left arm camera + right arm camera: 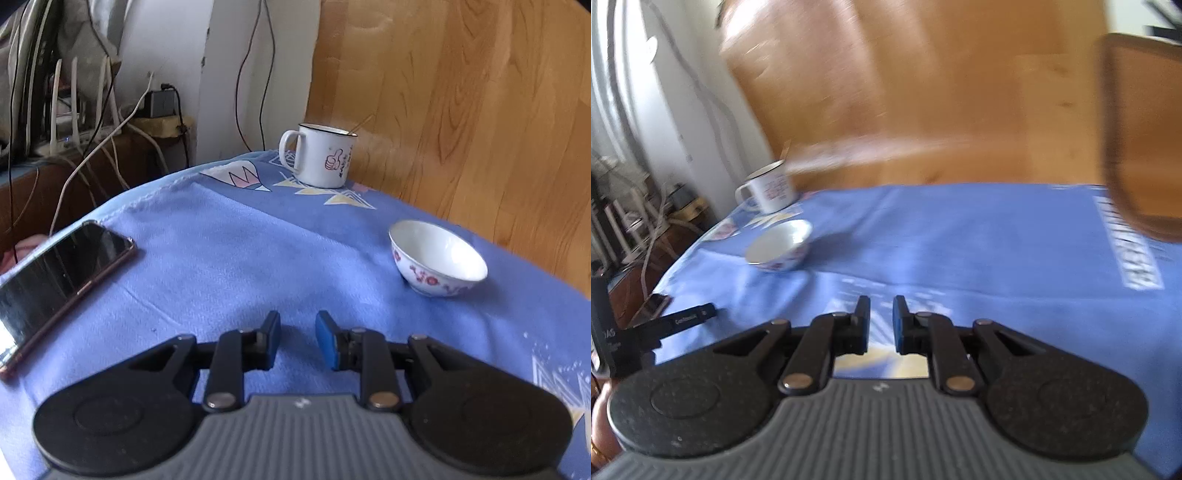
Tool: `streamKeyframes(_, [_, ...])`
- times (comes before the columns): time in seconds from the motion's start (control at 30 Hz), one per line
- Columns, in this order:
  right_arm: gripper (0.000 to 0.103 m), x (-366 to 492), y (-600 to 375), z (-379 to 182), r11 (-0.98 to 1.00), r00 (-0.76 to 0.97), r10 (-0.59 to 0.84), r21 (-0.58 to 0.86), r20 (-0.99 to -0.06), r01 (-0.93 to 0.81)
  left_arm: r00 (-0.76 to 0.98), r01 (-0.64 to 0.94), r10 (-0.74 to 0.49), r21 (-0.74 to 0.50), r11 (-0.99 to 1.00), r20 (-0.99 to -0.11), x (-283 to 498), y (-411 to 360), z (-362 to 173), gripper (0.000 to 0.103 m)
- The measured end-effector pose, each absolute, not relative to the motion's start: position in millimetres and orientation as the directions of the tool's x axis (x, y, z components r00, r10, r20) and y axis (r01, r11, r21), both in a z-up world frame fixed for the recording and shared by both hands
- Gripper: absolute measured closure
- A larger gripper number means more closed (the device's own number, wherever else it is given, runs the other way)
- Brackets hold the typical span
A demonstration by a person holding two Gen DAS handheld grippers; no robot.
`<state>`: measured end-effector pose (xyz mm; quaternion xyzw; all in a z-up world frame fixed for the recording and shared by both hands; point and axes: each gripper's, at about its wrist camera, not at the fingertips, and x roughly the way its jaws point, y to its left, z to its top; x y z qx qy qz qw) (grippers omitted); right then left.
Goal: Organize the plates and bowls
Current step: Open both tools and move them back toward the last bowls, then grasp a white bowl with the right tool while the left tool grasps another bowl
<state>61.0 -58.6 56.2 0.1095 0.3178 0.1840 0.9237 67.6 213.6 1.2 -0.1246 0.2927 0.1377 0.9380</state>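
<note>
A small white bowl with red flowers [437, 258] stands upright on the blue cloth, ahead and to the right of my left gripper [297, 321]. That gripper is open and empty, with a narrow gap between its blue pads. In the blurred right wrist view the same bowl [779, 245] lies ahead and to the left of my right gripper [881, 306], which is also open a little and empty. Part of the left gripper [683, 319] shows at the left edge of that view.
A white enamel mug [320, 155] with a stick in it stands at the cloth's far edge, also in the right view [768, 192]. A phone [55, 280] lies at the left. A brown object [1141, 133] is at the right. Wooden panel [461, 92] behind; cables hang left.
</note>
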Motion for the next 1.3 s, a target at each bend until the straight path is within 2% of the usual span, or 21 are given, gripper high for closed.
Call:
streamKeyframes(0.13, [0.079, 100, -15, 56, 0.895, 0.698, 0.443, 0.327, -0.562, -0.304, 0.785, -0.331, 0.217, -0.095, 0.939, -0.58, 69, 203, 2, 0.08])
streamKeyframes(0.33, [0.078, 149, 24, 52, 0.891, 0.667, 0.442, 0.376, -0.6, -0.253, 0.787, -0.335, 0.213, -0.11, 0.936, -0.579, 70, 206, 1, 0.08])
streamKeyframes(0.47, [0.069, 175, 35, 46, 0.876, 0.622, 0.465, 0.429, -0.63, -0.22, 0.789, -0.336, 0.209, -0.121, 0.934, -0.578, 71, 207, 0, 0.08])
streamKeyframes(0.53, [0.069, 188, 42, 39, 0.873, 0.587, 0.469, 0.447, -0.66, -0.195, 0.791, -0.337, 0.204, -0.132, 0.932, -0.577, 71, 209, 0, 0.08])
streamKeyframes(0.57, [0.076, 192, 45, 34, 0.872, 0.562, 0.473, 0.453, -0.679, -0.188, 0.792, -0.337, 0.202, -0.138, 0.931, -0.576, 71, 210, 0, 0.08])
streamKeyframes(0.6, [0.091, 194, 46, 31, 0.866, 0.543, 0.483, 0.466, -0.686, -0.182, 0.794, -0.338, 0.199, -0.145, 0.93, -0.575, 71, 210, 0, 0.08])
streamKeyframes(0.83, [0.093, 156, 14, 49, 0.858, 0.559, 0.503, 0.461, -0.659, -0.229, 0.801, -0.338, 0.182, -0.179, 0.924, -0.571, 71, 215, 0, 0.08])
streamKeyframes(1.03, [0.094, 83, -68, 46, 0.873, 0.559, 0.48, 0.43, -0.676, -0.23, 0.798, -0.322, 0.17, -0.169, 0.932, -0.578, 71, 212, 1, 0.08])
streamKeyframes(1.1, [0.094, 60, -95, 43, 0.876, 0.565, 0.468, 0.442, -0.679, -0.193, 0.796, -0.292, 0.124, -0.196, 0.936, -0.593, 67, 204, 5, 0.081])
streamKeyframes(1.17, [0.094, 40, -116, 42, 0.876, 0.586, 0.455, 0.454, -0.67, -0.16, 0.814, -0.194, -0.012, -0.291, 0.937, -0.581, 58, 185, 14, 0.081])
streamKeyframes(1.3, [0.09, 15, -138, 42, 0.867, 0.633, 0.442, 0.484, -0.636, -0.119, 0.798, 0.028, -0.189, -0.277, 0.961, -0.572, 44, 117, 31, 0.079])
